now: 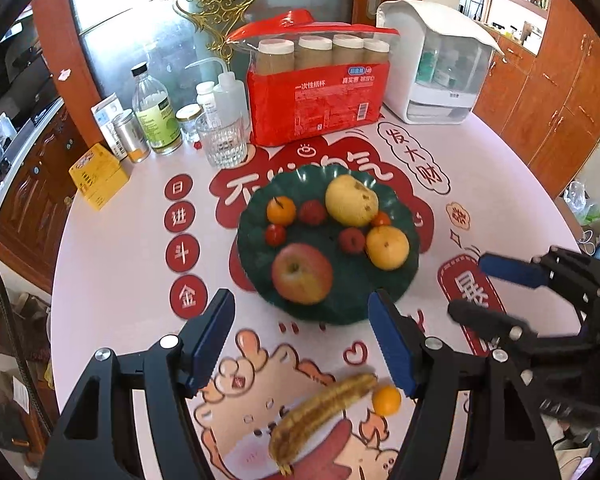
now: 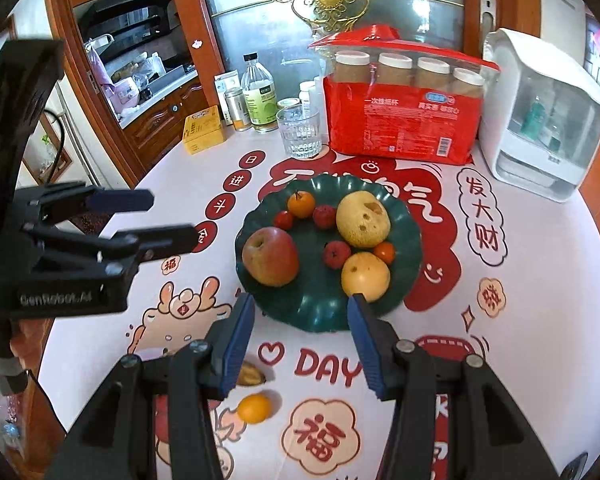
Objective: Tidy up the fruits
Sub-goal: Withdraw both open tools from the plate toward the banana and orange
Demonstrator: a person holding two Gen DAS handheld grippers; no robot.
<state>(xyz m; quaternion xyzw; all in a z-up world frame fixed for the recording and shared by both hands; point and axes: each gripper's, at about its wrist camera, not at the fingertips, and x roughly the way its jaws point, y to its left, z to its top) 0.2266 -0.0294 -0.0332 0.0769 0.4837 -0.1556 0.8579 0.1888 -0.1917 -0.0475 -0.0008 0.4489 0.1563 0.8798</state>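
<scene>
A dark green scalloped plate [image 1: 260,256] [image 2: 404,280] holds a red apple [image 1: 302,274] [image 2: 270,256], a yellow pear [image 1: 351,200] [image 2: 363,220], a yellow orange [image 1: 387,247] [image 2: 365,276], a small tangerine [image 1: 281,211] [image 2: 301,204] and several small red fruits. A spotted banana [image 1: 320,412] lies on the table in front of the plate; only its end [image 2: 252,374] shows in the right wrist view. A small orange [image 1: 386,400] [image 2: 254,409] lies beside it. My left gripper [image 1: 302,340] [image 2: 166,218] is open and empty above the banana. My right gripper [image 2: 302,344] [image 1: 466,286] is open and empty near the plate's front edge.
At the back of the cartoon-printed table stand a red pack of paper cups [image 1: 320,92], a white dispenser box [image 1: 440,64], a glass [image 1: 222,144], bottles and jars [image 1: 156,116] and a yellow box [image 1: 98,178]. Wooden cabinets lie beyond the table edges.
</scene>
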